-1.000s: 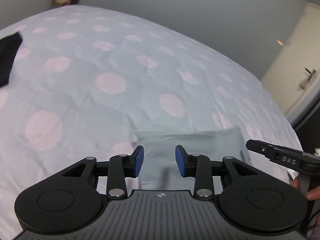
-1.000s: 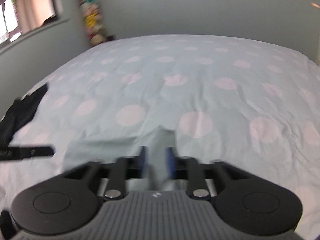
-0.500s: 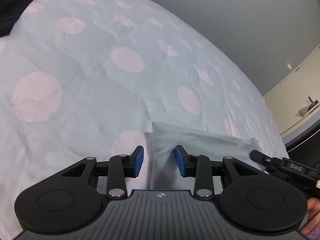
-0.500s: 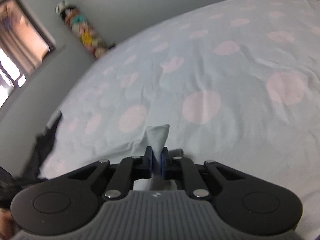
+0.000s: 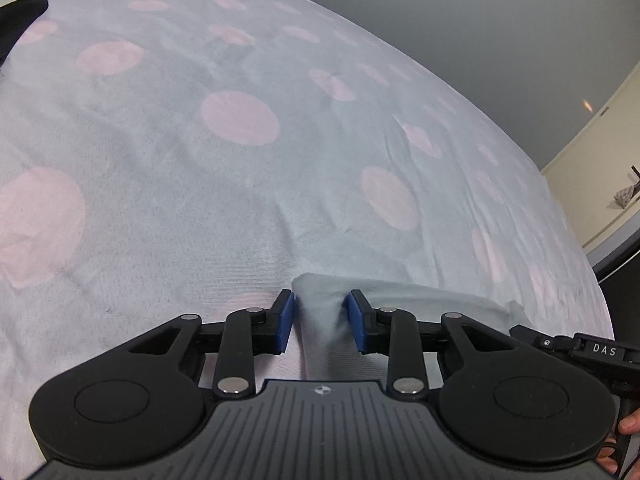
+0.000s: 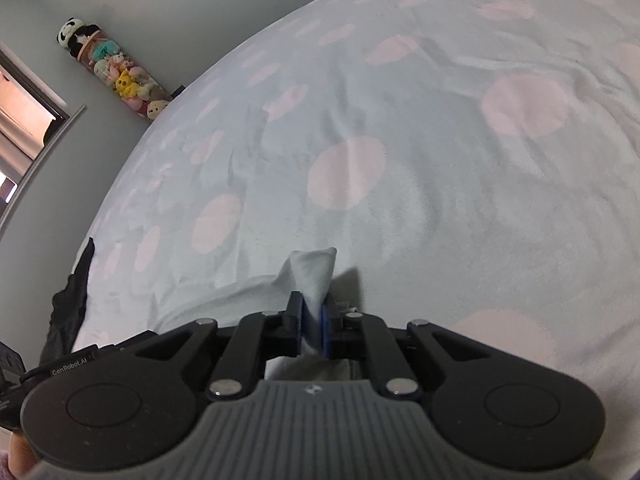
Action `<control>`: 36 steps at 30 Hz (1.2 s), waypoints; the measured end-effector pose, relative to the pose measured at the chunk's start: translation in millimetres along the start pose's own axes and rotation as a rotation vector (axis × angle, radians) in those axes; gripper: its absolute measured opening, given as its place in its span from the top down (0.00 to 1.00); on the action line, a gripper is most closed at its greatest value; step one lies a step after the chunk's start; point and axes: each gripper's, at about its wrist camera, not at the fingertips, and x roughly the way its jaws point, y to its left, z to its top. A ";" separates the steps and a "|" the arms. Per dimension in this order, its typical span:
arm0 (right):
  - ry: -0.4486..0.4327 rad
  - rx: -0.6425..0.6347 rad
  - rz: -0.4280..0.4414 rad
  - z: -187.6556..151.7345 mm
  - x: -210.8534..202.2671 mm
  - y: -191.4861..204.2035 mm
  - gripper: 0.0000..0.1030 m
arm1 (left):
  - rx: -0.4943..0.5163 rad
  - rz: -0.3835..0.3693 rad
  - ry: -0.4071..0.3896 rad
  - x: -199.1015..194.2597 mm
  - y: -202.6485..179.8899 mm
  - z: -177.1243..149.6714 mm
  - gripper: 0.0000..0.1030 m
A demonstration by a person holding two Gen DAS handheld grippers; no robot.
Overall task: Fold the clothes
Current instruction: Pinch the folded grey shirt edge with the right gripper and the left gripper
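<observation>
A pale blue-grey garment point(image 5: 408, 300) lies on the polka-dot bedspread point(image 5: 240, 120) close in front of both grippers. My left gripper point(image 5: 320, 320) is open, its blue pads on either side of the garment's left corner, the right pad touching the cloth. My right gripper point(image 6: 313, 312) is shut on the garment's other corner point(image 6: 314, 272), which sticks up between the pads. The right gripper's black body also shows at the lower right of the left wrist view point(image 5: 580, 352).
A black garment lies at the bed's left edge point(image 6: 68, 304) and shows in the left wrist view point(image 5: 20, 16). A tube of plush toys point(image 6: 116, 76) stands against the far wall. A window point(image 6: 24, 116) is left, a cream door point(image 5: 600, 168) right.
My right gripper has closed on the garment's corner and lifted it. My left gripper has moved in so that the garment's left corner lies between its open pads.
</observation>
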 end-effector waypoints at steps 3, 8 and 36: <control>-0.013 -0.014 -0.018 -0.6 -1.4 0.9 0.81 | 0.011 0.028 -0.030 -11.9 -5.0 -1.3 0.72; -0.104 -0.072 -0.107 -6.9 -25.8 10.7 0.65 | 0.035 0.071 -0.093 -47.6 -21.9 -16.0 0.72; -0.086 -0.032 -0.099 -42.5 -62.2 21.4 0.57 | -0.004 0.063 -0.053 -75.3 -31.0 -67.3 0.57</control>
